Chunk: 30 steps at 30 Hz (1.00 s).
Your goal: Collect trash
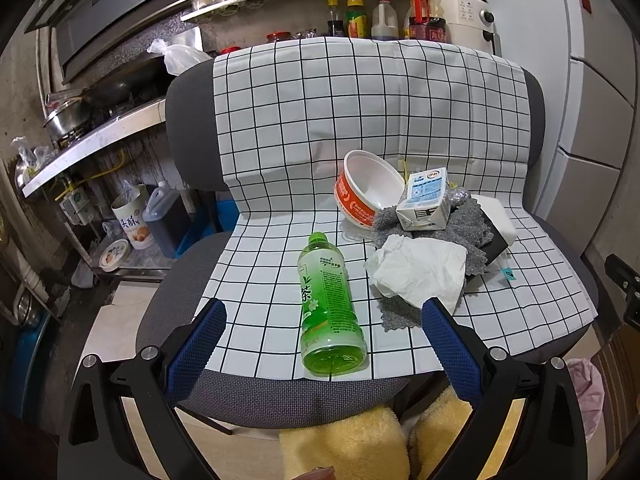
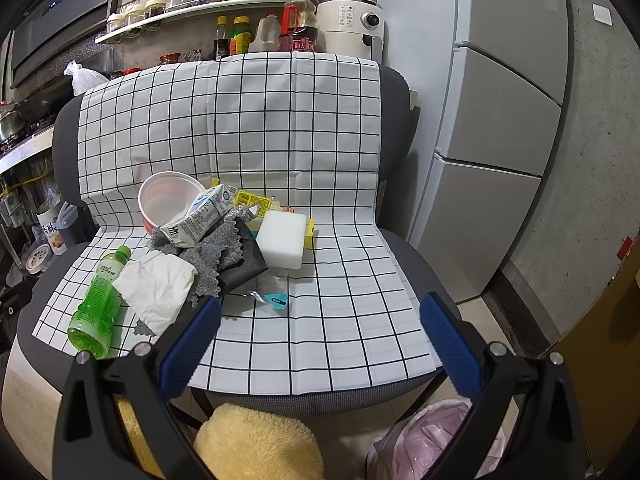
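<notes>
On the chair [image 2: 416,264], the bottle [image 2: 98,300] lies at the left edge, tissue [image 2: 158,284] beside it; bowl [image 2: 168,200] and carton [image 2: 200,220] sit behind.

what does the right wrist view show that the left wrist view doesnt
Only the right wrist view shows the yellow packets behind the white foam block, and the pink bag opening on the floor.

Only the left wrist view shows the stove with its wok clearly, and the green bottle lying between the open left gripper fingers.

Both share the checked cloth, instant-noodle bowl, milk carton, crumpled tissue and grey rag. The right gripper is open too.
</notes>
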Each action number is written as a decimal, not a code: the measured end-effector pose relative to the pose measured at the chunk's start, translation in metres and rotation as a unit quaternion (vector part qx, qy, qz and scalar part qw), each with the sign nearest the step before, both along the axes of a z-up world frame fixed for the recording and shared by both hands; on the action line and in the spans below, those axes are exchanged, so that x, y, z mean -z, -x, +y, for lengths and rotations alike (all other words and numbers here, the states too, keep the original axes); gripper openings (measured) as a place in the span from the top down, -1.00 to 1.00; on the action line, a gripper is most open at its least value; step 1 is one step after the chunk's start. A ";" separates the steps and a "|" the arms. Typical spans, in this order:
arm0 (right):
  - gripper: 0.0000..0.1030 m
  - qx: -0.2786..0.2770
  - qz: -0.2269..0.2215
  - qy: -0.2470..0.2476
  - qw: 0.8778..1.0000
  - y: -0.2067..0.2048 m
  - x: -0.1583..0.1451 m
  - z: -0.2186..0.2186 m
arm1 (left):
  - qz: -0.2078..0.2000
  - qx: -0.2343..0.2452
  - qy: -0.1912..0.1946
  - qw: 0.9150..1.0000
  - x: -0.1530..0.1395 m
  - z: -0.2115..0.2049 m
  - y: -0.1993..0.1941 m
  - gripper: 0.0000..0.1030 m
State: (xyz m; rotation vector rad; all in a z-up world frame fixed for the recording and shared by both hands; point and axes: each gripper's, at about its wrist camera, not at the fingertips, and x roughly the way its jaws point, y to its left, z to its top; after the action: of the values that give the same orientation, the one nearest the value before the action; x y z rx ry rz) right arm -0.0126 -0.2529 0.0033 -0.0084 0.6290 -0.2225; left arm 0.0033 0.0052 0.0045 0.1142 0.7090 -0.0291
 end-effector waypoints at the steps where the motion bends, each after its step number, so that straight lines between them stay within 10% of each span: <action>1: -0.89 0.000 0.000 0.000 1.000 0.000 0.000 0.000 | 0.000 0.000 0.000 1.000 0.000 0.000 0.000 -0.88; 30: -0.89 -0.001 -0.002 0.003 1.000 0.000 -0.004 0.003 | -0.005 -0.003 0.004 1.000 -0.004 0.002 0.000 -0.88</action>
State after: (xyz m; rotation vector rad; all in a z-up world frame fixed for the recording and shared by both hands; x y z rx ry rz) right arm -0.0128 -0.2497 0.0069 -0.0154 0.6245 -0.2221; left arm 0.0032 0.0077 0.0082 0.1054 0.6993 -0.0259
